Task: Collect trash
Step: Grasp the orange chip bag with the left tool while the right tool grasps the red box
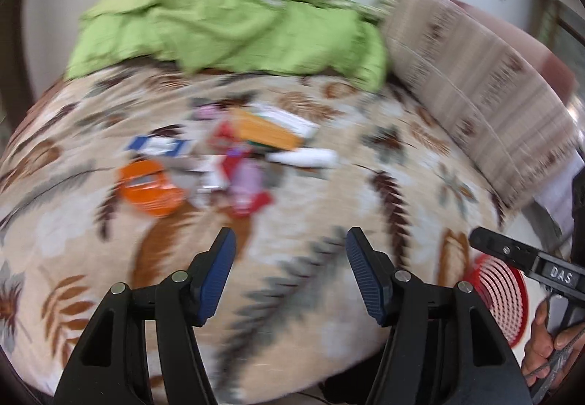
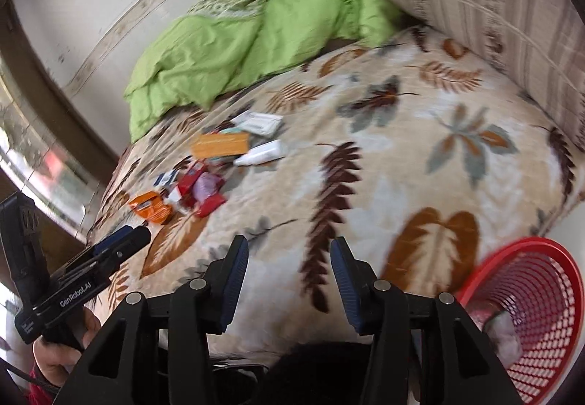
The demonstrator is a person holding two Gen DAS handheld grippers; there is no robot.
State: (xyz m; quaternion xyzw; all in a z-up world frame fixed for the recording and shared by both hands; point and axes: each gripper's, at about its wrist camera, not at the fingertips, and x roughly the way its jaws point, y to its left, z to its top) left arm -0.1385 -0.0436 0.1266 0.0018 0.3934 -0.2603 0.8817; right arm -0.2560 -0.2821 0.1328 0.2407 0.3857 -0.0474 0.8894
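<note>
A heap of trash lies on the leaf-patterned bedspread (image 1: 329, 185): an orange wrapper (image 1: 150, 189), red and pink wrappers (image 1: 245, 182), an orange box (image 1: 267, 130), a white bottle (image 1: 307, 157) and a blue-white packet (image 1: 157, 145). The right wrist view shows the same wrapper (image 2: 151, 207), box (image 2: 221, 145) and bottle (image 2: 261, 153). My left gripper (image 1: 290, 247) is open and empty, short of the heap. My right gripper (image 2: 289, 255) is open and empty over the bedspread (image 2: 402, 167). A red mesh basket (image 2: 541, 306) stands at the bed's near right edge and holds some trash.
A green blanket (image 1: 226, 24) is bunched at the far side of the bed. A striped pillow (image 1: 475, 75) lies at the right. The basket (image 1: 501, 299) shows behind the right gripper's body (image 1: 526, 258). The left gripper's body (image 2: 80, 273) is at the left.
</note>
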